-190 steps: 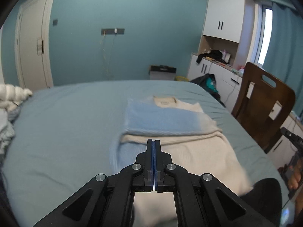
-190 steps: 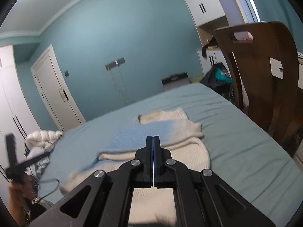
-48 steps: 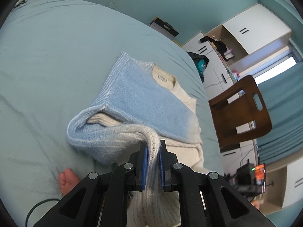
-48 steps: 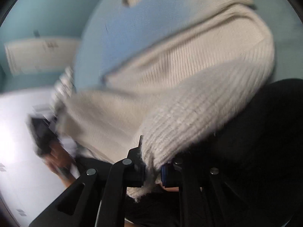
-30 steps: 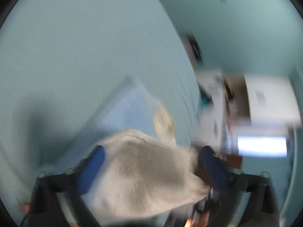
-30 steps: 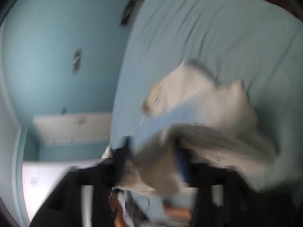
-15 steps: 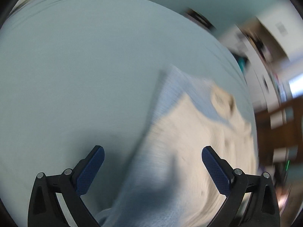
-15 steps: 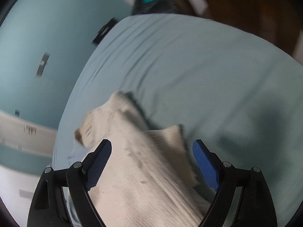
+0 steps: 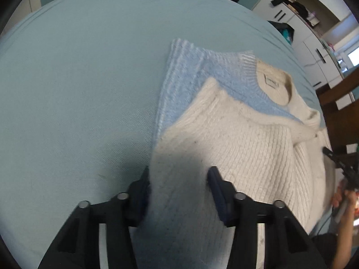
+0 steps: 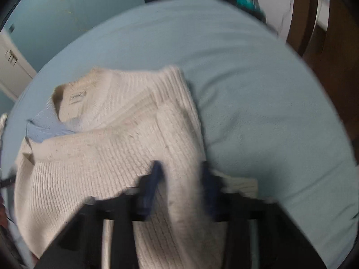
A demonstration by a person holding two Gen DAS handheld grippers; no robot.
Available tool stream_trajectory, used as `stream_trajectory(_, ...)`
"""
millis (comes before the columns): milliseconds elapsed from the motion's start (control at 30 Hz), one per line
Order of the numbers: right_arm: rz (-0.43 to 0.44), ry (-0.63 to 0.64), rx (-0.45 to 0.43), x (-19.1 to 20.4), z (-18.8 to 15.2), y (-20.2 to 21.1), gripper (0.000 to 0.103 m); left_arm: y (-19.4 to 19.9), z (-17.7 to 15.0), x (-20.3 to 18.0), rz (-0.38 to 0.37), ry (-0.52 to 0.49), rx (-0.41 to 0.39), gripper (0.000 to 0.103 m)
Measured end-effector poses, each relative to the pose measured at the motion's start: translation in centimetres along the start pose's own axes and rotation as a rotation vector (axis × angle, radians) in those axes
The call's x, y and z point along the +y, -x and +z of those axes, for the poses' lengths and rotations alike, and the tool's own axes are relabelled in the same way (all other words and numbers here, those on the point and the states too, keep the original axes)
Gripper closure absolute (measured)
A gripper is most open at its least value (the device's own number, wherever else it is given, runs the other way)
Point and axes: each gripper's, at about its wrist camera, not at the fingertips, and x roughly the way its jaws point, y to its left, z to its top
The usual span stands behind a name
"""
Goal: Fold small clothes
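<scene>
Teal walls and a wide blue-green bed (image 9: 74, 85) fill both views, with a wooden chair (image 9: 338, 109) and white cabinets (image 9: 314, 31) off to one side. On the bed lies the sweater (image 9: 235, 134), cream knit with a pale blue part, its lower half doubled up toward the collar (image 9: 276, 85).

The left gripper (image 9: 179, 192) points steeply down at the near fold, jaws partway apart and closing, with cream knit bunched between them. The right gripper (image 10: 181, 183), blurred, straddles the fold's other end; its jaws are closing too, with knit between the pads, but whether they pinch it yet I cannot tell.

This looks like the second fold getting started: both ends of the doubled edge are being taken. Next, both grips likely need to catch all layers, then lift evenly and carry the edge over without dragging the stack askew.
</scene>
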Motion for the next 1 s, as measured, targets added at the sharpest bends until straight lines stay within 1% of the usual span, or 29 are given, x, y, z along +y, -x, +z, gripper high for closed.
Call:
stream_trajectory(33, -0.03, 0.02, -0.035, 0.4, -0.3, 1.1, 0.093, 0.7, 0.0, -0.1, 0.003, 0.01, -0.028, 0.077)
stream_trajectory(67, -0.049, 0.025, -0.071, 0.5, -0.7, 2.2, 0.094, 1.3, -0.1, 0.1, -0.011, 0.019, -0.046, 0.086)
stream_trajectory(133, -0.052, 0.016, -0.153, 0.4, -1.5, 4.6, 0.095, 2.9, -0.3, 0.3, -0.044, 0.049, -0.09, 0.089)
stream_trajectory(200, -0.031, -0.003, -0.234, 0.4, -2.1, 7.4, 0.096, 4.8, -0.7, 0.4, -0.061, 0.064, -0.154, 0.09)
stream_trajectory(233, -0.011, -0.017, -0.288, 0.2, -2.5, 9.1, 0.096, 6.5, -1.2, 0.4, -0.072, 0.076, -0.199, 0.09)
stream_trajectory(267, 0.006, -0.036, -0.339, 0.0, -2.9, 10.6, 0.097, 7.6, -1.4, 0.4, -0.09, 0.094, -0.224, 0.091)
stream_trajectory(333, 0.038, -0.094, -0.43, -0.4, -3.9, 13.2, 0.097, 10.2, -2.0, 0.7, -0.146, 0.148, -0.276, 0.091)
stream_trajectory(367, 0.054, -0.131, -0.491, -0.7, -4.9, 14.8, 0.097, 12.2, -2.6, 1.0, -0.192, 0.173, -0.318, 0.091)
stream_trajectory(400, 0.062, -0.155, -0.534, -0.8, -5.8, 16.0, 0.097, 13.6, -3.1, 1.0, -0.226, 0.182, -0.35, 0.091)
stream_trajectory(433, 0.077, -0.186, -0.602, -1.3, -7.4, 18.2, 0.097, 15.5, -3.9, 1.0, -0.263, 0.176, -0.392, 0.091)
stream_trajectory(467, 0.085, -0.202, -0.641, -1.7, -8.4, 19.7, 0.097, 17.6, -5.1, 0.7, -0.29, 0.149, -0.447, 0.091)
stream_trajectory(500, 0.097, -0.22, -0.674, -1.8, -9.3, 20.9, 0.097, 19.0, -6.1, 0.4, -0.3, 0.122, -0.483, 0.091)
stream_trajectory(533, 0.124, -0.247, -0.711, -1.8, -10.3, 22.4, 0.097, 21.0, -7.7, 0.0, -0.317, 0.091, -0.54, 0.091)
stream_trajectory(600, 0.208, -0.302, -0.786, -2.6, -12.6, 26.1, 0.097, 23.3, -9.8, 0.1, -0.336, 0.083, -0.59, 0.092)
stream_trajectory(633, 0.23, -0.306, -0.806, -2.3, -13.0, 26.6, 0.097, 24.8, -11.3, 0.2, -0.357, 0.087, -0.625, 0.092)
stream_trajectory(667, 0.251, -0.307, -0.839, -2.2, -13.8, 28.2, 0.097, 25.7, -12.2, 0.3, -0.371, 0.088, -0.651, 0.092)
stream_trajectory(767, 0.311, -0.31, -0.904, -1.5, -14.7, 31.5, 0.097, 28.8, -15.2, 0.3, -0.391, 0.078, -0.732, 0.093)
stream_trajectory(833, 0.323, -0.299, -0.947, -1.0, -15.0, 33.1, 0.097, 30.5, -16.6, 0.5, -0.407, 0.085, -0.758, 0.093)
stream_trajectory(900, 0.352, -0.309, -0.98, -1.0, -15.7, 34.4, 0.097, 32.3, -18.3, 0.7, -0.441, 0.089, -0.779, 0.093)
stream_trajectory(1000, 0.391, -0.314, -1.008, -1.0, -16.2, 35.5, 0.098, 34.3, -20.1, 0.0, -0.443, 0.049, -0.806, 0.093)
